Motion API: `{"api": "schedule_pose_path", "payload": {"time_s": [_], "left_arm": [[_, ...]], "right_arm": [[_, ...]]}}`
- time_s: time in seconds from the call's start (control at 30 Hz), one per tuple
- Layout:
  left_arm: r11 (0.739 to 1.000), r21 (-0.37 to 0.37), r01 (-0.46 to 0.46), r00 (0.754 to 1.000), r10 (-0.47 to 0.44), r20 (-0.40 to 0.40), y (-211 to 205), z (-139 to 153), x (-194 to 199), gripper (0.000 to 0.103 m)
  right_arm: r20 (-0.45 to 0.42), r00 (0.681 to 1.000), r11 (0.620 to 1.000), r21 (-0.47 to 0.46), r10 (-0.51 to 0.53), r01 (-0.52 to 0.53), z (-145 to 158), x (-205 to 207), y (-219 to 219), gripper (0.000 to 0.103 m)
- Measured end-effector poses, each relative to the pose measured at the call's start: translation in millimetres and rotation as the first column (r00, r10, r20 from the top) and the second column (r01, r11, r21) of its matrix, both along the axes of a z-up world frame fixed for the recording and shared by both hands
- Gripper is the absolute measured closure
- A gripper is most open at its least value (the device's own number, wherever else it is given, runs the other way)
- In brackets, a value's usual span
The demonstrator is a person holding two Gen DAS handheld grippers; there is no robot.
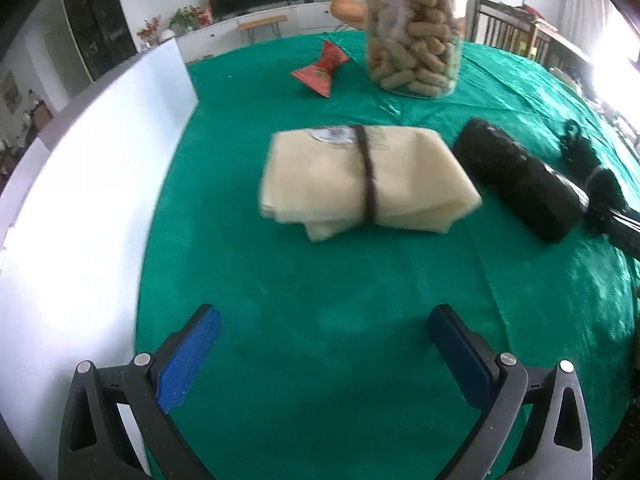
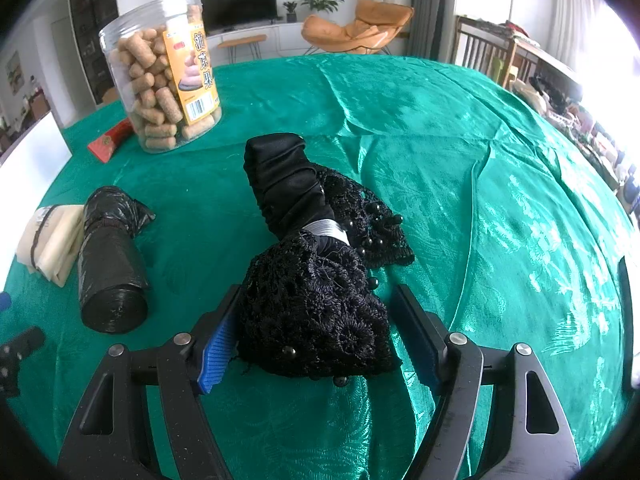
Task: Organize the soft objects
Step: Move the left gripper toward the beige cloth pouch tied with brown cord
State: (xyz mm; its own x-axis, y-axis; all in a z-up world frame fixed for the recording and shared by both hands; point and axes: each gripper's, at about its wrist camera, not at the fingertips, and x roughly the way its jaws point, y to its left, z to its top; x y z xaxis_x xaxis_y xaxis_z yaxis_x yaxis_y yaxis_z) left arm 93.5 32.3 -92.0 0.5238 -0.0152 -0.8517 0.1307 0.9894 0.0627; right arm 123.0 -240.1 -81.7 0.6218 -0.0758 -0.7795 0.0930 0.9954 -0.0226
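Observation:
A folded cream cloth bundle (image 1: 364, 180) tied with a dark band lies on the green tablecloth ahead of my left gripper (image 1: 324, 344), which is open and empty, a little short of it. A black plastic roll (image 1: 520, 180) lies to its right; it also shows in the right wrist view (image 2: 110, 264). My right gripper (image 2: 316, 328) is open, its fingers on either side of a black lace and satin fabric piece (image 2: 312, 264) that lies on the cloth. The cream bundle shows at the left edge there (image 2: 52, 240).
A clear jar of tan snack sticks (image 1: 416, 28) (image 2: 164, 76) stands at the back. A red packet (image 1: 320, 68) lies beside it. A white board (image 1: 80, 200) borders the table's left side. The green tablecloth (image 2: 500, 160) is wrinkled to the right.

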Motion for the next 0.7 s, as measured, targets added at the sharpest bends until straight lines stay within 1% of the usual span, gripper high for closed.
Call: {"api": "schedule_pose_path", "payload": {"time_s": [0.13,0.3,0.37,0.5,0.53,0.6,0.67,0.7], "left_arm": [[0.999,0.003,-0.049,0.999,0.049,0.01,-3.5,1.6,17.4,0.0],[0.994,0.068,-0.081,0.996,0.077,0.054,-23.6,3.1,46.8,0.0],[0.994,0.073,-0.085,0.995,0.081,0.054,-30.5,6.1,54.3,0.0],[0.998,0.045,-0.036,0.998,0.033,0.06,-35.1,21.5,50.8,0.0],[0.999,0.043,-0.021,0.998,0.018,0.053,-33.4,25.7,49.1,0.0],[1.0,0.016,0.007,0.999,-0.008,0.035,-26.2,35.0,47.5,0.0],[0.999,-0.039,0.029,1.0,-0.029,0.012,-16.6,48.5,49.1,0.0],[0.996,-0.08,0.045,0.999,-0.045,0.001,-11.1,55.8,51.0,0.0]], "right_arm": [[0.0,1.0,1.0,0.001,0.0,0.0,0.0,0.0,0.0,0.027],[0.0,1.0,1.0,0.001,0.0,0.0,-0.1,-0.2,0.0,0.027],[0.0,1.0,1.0,0.001,0.0,0.0,-0.1,-0.1,0.0,0.027],[0.001,1.0,1.0,0.002,0.001,-0.001,-0.5,0.1,0.3,0.026],[0.001,1.0,1.0,0.002,0.001,-0.001,-0.5,0.2,0.3,0.026],[0.001,1.0,1.0,0.002,0.001,-0.001,-0.5,0.1,0.3,0.026],[0.001,1.0,1.0,0.002,0.001,-0.001,-0.5,0.1,0.3,0.026],[0.001,1.0,1.0,0.002,0.001,-0.001,-0.5,0.1,0.3,0.026]]}}
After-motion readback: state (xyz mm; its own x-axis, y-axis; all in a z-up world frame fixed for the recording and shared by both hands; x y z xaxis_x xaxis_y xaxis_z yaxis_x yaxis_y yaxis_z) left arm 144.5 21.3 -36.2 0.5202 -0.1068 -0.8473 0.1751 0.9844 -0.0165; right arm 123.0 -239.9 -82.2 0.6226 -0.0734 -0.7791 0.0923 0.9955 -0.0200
